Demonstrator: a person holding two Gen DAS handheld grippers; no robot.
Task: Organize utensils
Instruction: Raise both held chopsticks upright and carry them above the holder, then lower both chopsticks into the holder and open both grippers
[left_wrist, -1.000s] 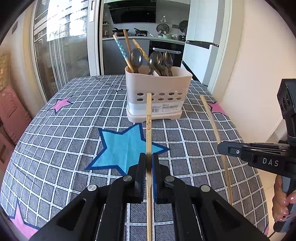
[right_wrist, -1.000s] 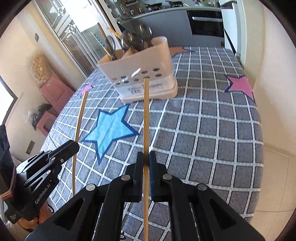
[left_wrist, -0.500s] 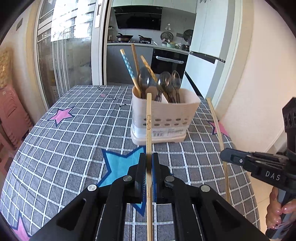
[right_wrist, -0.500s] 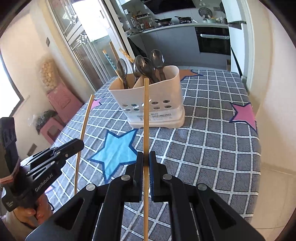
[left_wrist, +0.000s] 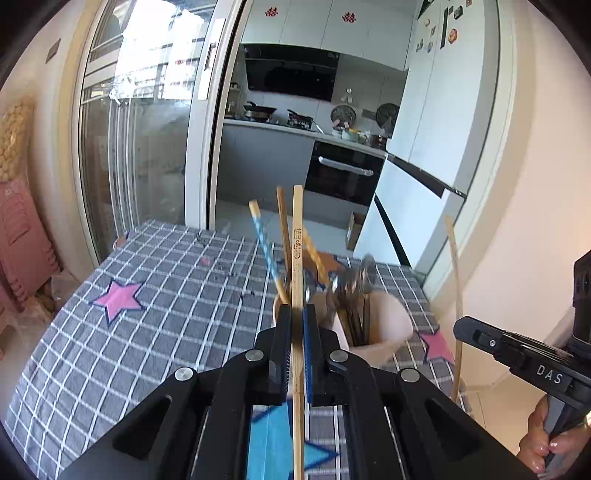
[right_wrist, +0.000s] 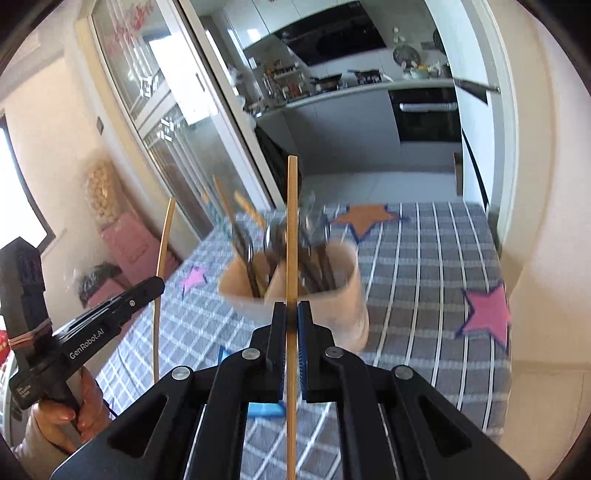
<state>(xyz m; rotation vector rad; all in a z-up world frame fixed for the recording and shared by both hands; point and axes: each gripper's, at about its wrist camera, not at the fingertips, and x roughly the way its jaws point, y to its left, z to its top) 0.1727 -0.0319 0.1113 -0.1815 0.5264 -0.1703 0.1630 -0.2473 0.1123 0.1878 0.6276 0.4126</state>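
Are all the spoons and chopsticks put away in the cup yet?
Almost. Done: the spoons and three chopsticks already stand in the white holder on the checked tablecloth. In hand: the left gripper is shut on one wooden chopstick, and the right gripper is shut on another, both near the holder. Left: drop those two in. No other loose utensils show.

A home dining spot: the tabletop (left_wrist: 155, 295) with star-patterned cloth faces a kitchen at twelve o'clock, with oven (left_wrist: 343, 177), fridge (left_wrist: 443, 110) and stove pans (left_wrist: 258, 110).
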